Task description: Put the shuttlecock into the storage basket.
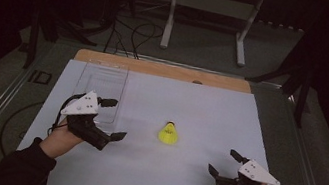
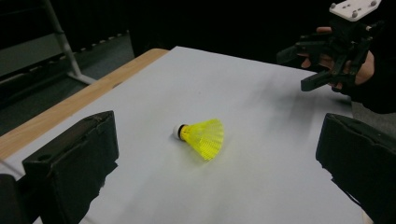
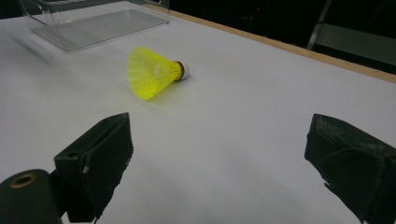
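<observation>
Your shuttlecock (image 1: 169,133) lies on its side on the white sheet (image 1: 188,177) that covers the table, a little left of the middle and well apart from both of your tools. In the high view its long axis runs nearly straight away from you: the small white cork nose points toward the far wooden edge (image 1: 156,68) of the table, and the wide yellow skirt opens back toward your side. In the left gripper view the shuttlecock (image 2: 201,136) shows nose to the left and skirt fanning right and downward; in the right gripper view the same shuttlecock (image 3: 154,71) shows the reverse, with the nose to the right and the skirt to the left.

Your left gripper (image 1: 115,119) sits left of the shuttlecock, its jaws spread wide with nothing between them, one fingertip reaching over the edge of the clear plastic box (image 1: 100,89). That box lies flat near the far left part of the sheet, and it is behind the shuttlecock in the right gripper view (image 3: 93,23).

Your right gripper (image 1: 225,163) rests near the front right corner of the sheet, jaws likewise spread apart and holding nothing. It appears again in the left gripper view (image 2: 303,67), beyond the shuttlecock, held in your hand (image 2: 359,70).
</observation>
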Demonstrator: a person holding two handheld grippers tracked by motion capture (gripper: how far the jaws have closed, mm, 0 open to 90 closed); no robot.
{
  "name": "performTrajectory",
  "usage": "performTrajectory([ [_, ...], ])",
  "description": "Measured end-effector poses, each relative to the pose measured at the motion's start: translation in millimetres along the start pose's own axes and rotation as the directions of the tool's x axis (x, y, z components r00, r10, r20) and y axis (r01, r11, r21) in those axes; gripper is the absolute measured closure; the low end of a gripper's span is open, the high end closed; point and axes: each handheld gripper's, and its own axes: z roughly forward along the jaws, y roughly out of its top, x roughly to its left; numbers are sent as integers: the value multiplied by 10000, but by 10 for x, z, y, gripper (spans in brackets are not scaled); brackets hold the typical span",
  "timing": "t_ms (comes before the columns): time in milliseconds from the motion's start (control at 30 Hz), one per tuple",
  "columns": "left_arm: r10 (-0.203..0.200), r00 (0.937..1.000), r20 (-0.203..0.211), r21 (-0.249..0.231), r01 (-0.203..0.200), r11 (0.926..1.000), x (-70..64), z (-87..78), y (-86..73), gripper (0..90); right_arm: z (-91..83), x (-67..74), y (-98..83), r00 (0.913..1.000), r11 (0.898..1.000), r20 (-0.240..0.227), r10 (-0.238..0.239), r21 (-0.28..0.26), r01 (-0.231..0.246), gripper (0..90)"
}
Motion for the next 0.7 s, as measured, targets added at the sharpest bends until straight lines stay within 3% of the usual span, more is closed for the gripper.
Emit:
performTrajectory([
  [433,197,9984,523,253,-210,9995,-11,315,148,0,7,3,2,10000,10000,-17,-28,18,28,77],
  [700,80,9976,694,788,-135,9968,-21,553,227,0,15,2,0,10000,10000,-45,-74,45,74,77],
])
